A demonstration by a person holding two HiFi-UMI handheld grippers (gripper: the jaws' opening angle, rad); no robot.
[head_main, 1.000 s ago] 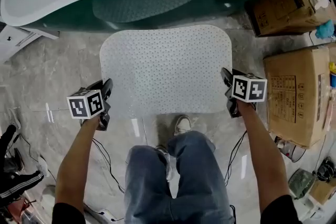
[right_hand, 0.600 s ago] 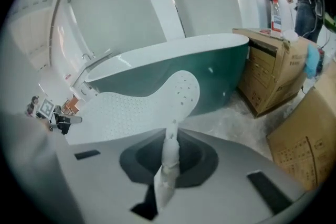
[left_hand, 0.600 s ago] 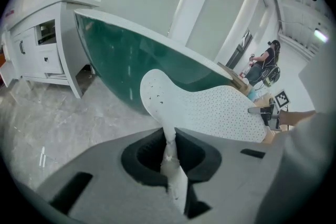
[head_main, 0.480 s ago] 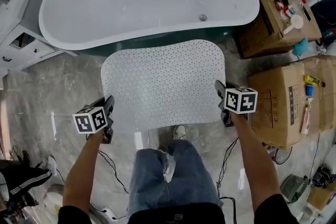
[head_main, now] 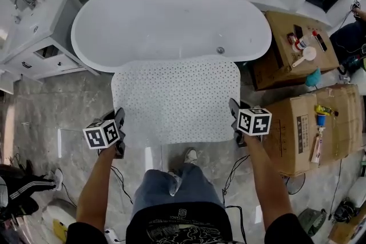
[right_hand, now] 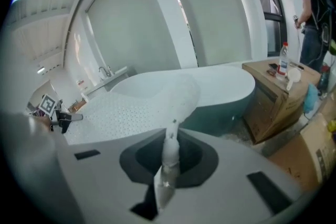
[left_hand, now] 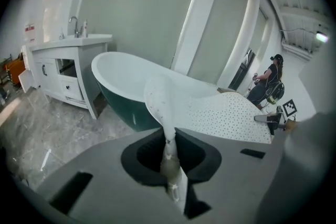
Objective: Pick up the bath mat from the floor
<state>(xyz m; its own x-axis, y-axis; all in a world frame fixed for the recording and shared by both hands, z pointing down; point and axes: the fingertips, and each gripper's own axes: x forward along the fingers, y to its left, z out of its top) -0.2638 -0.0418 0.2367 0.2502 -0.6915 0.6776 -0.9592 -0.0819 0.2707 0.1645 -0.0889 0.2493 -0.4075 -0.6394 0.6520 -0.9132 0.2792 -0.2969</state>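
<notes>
The head view is looking steeply down from high above the bathtub (head_main: pixel 171 20) and floor (head_main: pixel 68 106); each gripper view is sitting close behind its own jaws, facing toward that tub; all three are sharing the bath mat (head_main: pixel 177 100).

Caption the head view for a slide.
Left gripper and right gripper each clamp a near corner of the white bath mat, held up before the bathtub.
</notes>
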